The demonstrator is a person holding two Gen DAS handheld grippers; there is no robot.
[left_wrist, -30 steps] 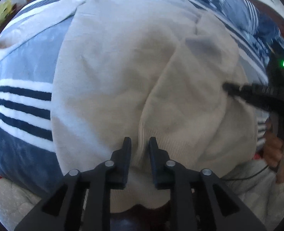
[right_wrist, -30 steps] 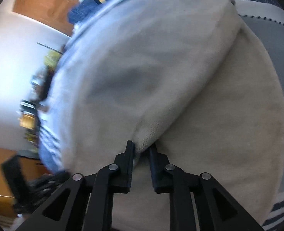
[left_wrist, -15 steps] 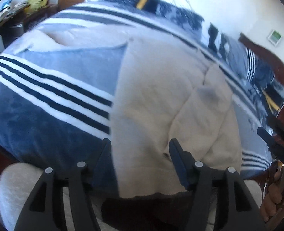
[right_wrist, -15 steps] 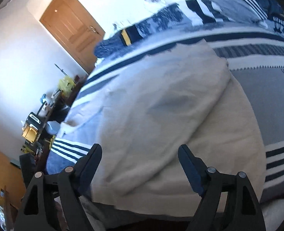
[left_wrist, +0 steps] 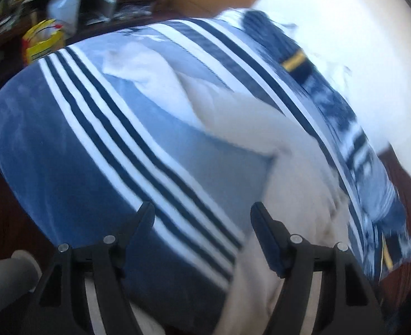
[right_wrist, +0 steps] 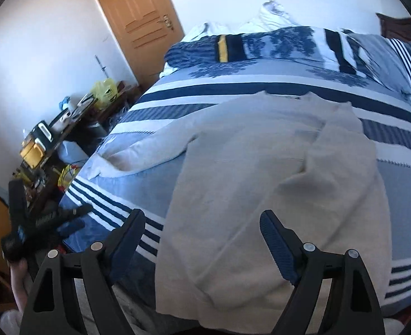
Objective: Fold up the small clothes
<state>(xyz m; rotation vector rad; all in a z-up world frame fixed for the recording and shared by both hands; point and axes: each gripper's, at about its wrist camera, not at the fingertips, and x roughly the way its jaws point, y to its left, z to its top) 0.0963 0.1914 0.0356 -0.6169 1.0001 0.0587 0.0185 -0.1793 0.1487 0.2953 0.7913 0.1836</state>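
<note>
Right wrist view shows the cream sweater (right_wrist: 275, 184) flat on the striped bed (right_wrist: 127, 184), one sleeve out. Both tongs, right (right_wrist: 202, 236) and left (left_wrist: 202, 220), have just opened, nothing between. Next, probably grab that sleeve's end and lay it straight across.

Left wrist view motion-blurred throughout: cream knit sweater (left_wrist: 297, 173) smeared, hem cut by bottom edge, cluttered dark shelf items (left_wrist: 74, 8) unreadable. Right wrist view: sweater's near hem hidden behind black gripper fingers (right_wrist: 130, 240); dark wooden headboard (right_wrist: 398, 26) cropped by rim; side-table clutter (right_wrist: 46, 136) too small to identify.
</note>
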